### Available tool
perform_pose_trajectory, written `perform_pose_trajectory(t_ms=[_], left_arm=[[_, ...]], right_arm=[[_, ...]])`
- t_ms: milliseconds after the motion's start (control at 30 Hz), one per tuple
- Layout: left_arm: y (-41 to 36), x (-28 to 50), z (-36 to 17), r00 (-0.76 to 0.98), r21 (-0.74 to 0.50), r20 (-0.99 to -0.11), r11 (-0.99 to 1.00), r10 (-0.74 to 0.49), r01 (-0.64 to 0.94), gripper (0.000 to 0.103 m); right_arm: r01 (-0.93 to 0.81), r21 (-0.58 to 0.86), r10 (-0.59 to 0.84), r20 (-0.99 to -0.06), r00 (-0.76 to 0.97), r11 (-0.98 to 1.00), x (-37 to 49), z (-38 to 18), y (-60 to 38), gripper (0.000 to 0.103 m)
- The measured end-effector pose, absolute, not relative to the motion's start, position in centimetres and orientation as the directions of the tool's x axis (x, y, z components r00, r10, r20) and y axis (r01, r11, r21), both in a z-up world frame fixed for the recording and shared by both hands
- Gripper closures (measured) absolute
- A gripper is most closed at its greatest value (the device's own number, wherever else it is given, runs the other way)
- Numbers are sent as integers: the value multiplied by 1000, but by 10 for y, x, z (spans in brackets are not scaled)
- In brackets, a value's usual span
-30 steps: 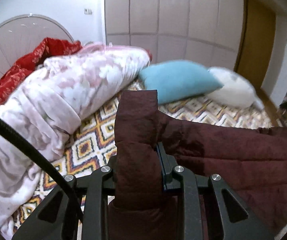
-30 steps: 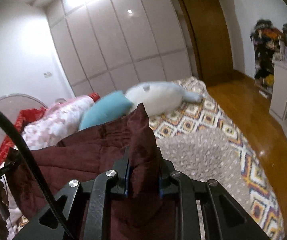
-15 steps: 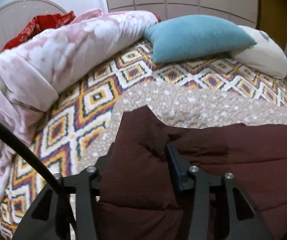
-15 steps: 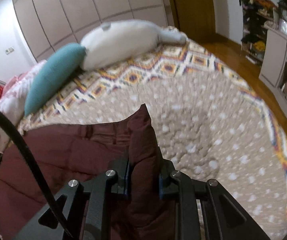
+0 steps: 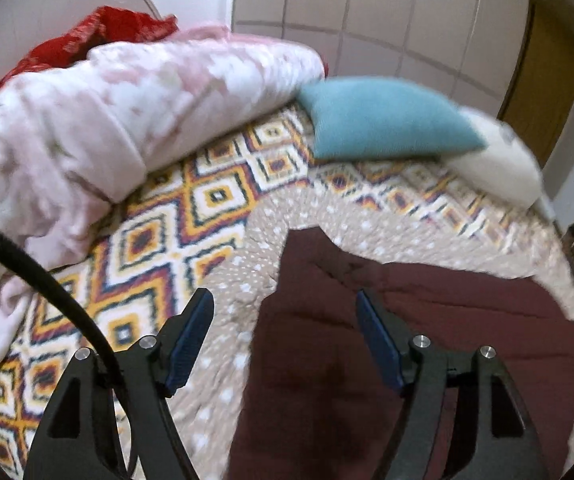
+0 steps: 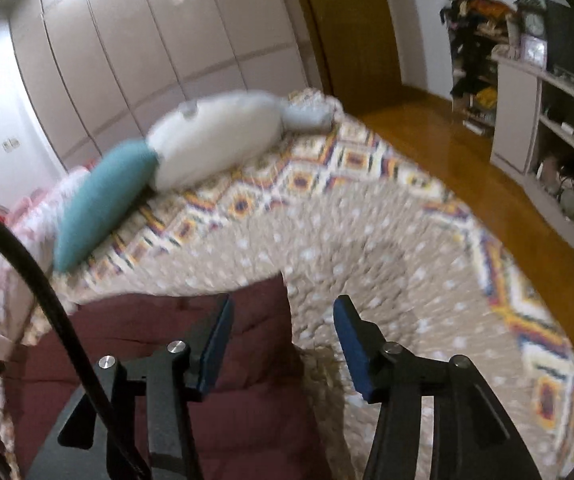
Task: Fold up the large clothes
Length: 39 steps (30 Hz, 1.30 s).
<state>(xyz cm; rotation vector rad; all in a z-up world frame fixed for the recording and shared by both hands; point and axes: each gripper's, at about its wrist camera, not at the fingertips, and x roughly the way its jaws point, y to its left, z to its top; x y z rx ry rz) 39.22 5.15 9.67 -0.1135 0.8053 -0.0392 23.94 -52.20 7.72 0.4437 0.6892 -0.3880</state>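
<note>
A dark maroon padded garment [image 5: 407, 340] lies flat on the bed's beige dotted cover [image 5: 247, 280]. My left gripper [image 5: 283, 312] is open, its jaws spread wide above the garment's left corner, holding nothing. In the right wrist view the garment [image 6: 191, 360] fills the lower left, with its right corner between the jaws. My right gripper [image 6: 283, 320] is open and empty just above that corner. Both views are motion-blurred.
A pink floral quilt [image 5: 87, 120] and red cloth [image 5: 99, 32] are heaped at the left. A teal pillow [image 5: 383, 120] and a white plush [image 6: 215, 140] lie at the bed's far side. Wooden floor [image 6: 487, 184] and shelves [image 6: 559, 120] are to the right.
Both grippers lowered the maroon garment onto the bed, then opened and let go of its corners. The cameras have tilted back up a little.
</note>
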Motion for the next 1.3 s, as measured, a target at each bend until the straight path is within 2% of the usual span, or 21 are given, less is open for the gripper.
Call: perform_pose_trajectory(t_ms=[100,200,267,300,333,433,567,700,800,900,1000,1167,1300], left_arm=[[66,344,127,743,-74,-669,997,-37,-17,31],[82,293,142,771,-59,-635,998,-40,3,29],[92,264,143,778,-56,-628,998,-32,-4,28],[98,242,140,779,-50,-627,999,-26,-7,28],[103,225,136,779,-48,-627,999,-28,-3,28],[114,179,121,777,-36,-629,999,-35,16,28],[114,136,95,770,45,-638,999,23,7,25],[113,114,74,769,131,-633,991,90,-8,25],[111,107,63,771,157,-629,988,101,-2,25],[111,109,57,758,143,-647,990,77,21,25],[111,116,50,742,128,-666,992,73,18,25],[111,128,36,705,84,-708,996,47,18,25],[114,139,24,669,59,-743,998,36,11,25]], right_arm=[[425,312,-154,-624,766,850,212,118,-507,47],[294,361,-26,-593,805,885,200,141,-473,47],[190,418,108,-593,798,888,203,141,-447,53],[140,458,184,-593,784,878,206,135,-430,64],[99,489,249,-596,763,867,211,128,-413,70],[38,524,347,-614,709,851,230,98,-372,70],[109,560,371,-669,644,821,262,48,-349,70],[213,422,240,-787,568,881,285,14,-345,75],[191,325,159,-796,584,926,287,28,-328,74],[112,312,172,-749,640,944,285,57,-301,74],[-2,341,257,-704,662,940,288,78,-260,74],[-211,553,571,-633,523,806,312,70,-189,74],[-206,549,576,-679,455,810,347,31,-161,74]])
